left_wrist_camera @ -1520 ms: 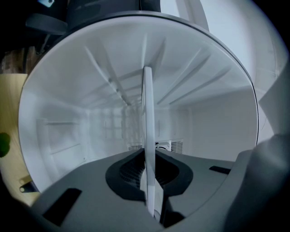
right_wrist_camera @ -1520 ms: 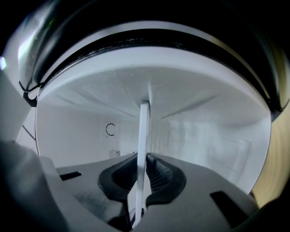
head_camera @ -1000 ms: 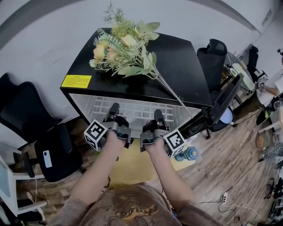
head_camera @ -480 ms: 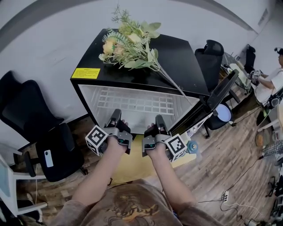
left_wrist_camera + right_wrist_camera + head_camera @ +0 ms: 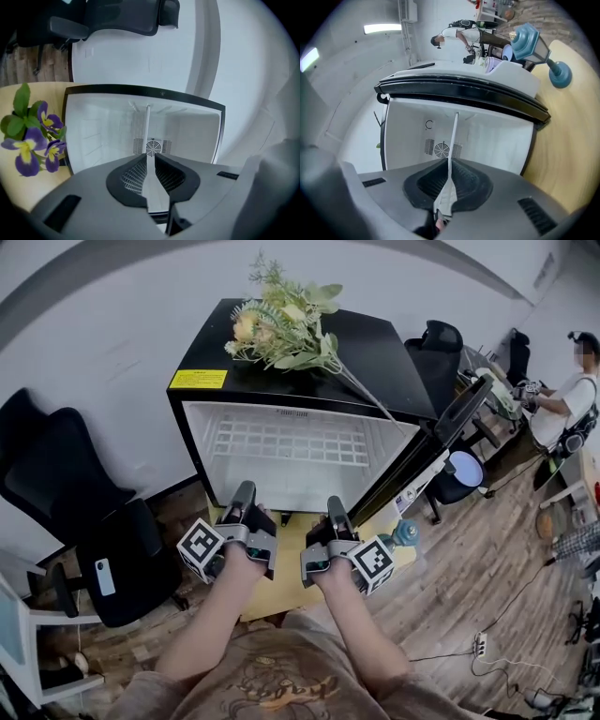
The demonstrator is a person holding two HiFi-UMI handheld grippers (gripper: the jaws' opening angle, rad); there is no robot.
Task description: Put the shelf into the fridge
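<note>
Seen from above: a white wire shelf (image 5: pixel 298 440) clamped along its near edge by the left gripper (image 5: pixel 246 493) and the right gripper (image 5: pixel 335 505). Both pairs of fingers pressed together on the thin rim, with nothing else between them. Shelf reaching ahead of the fingers toward the open white cavity of a black fridge (image 5: pixel 375 357). Door (image 5: pixel 431 442) swung out beyond the right fingers, and a bunch of artificial flowers (image 5: pixel 281 324) lying on top. From each gripper view, the shelf shown edge-on as a thin white line running from between the fingers toward the fan grille (image 5: pixel 152 147) on the back wall. Probably mid-insertion; hard to tell whether already resting on the side ledges. To do this well: keep both grips firm and level with each other. Push forward evenly without skewing. Match the side edges to the same pair of ledges left and right of the fingers. Let go only once fully supported.
</note>
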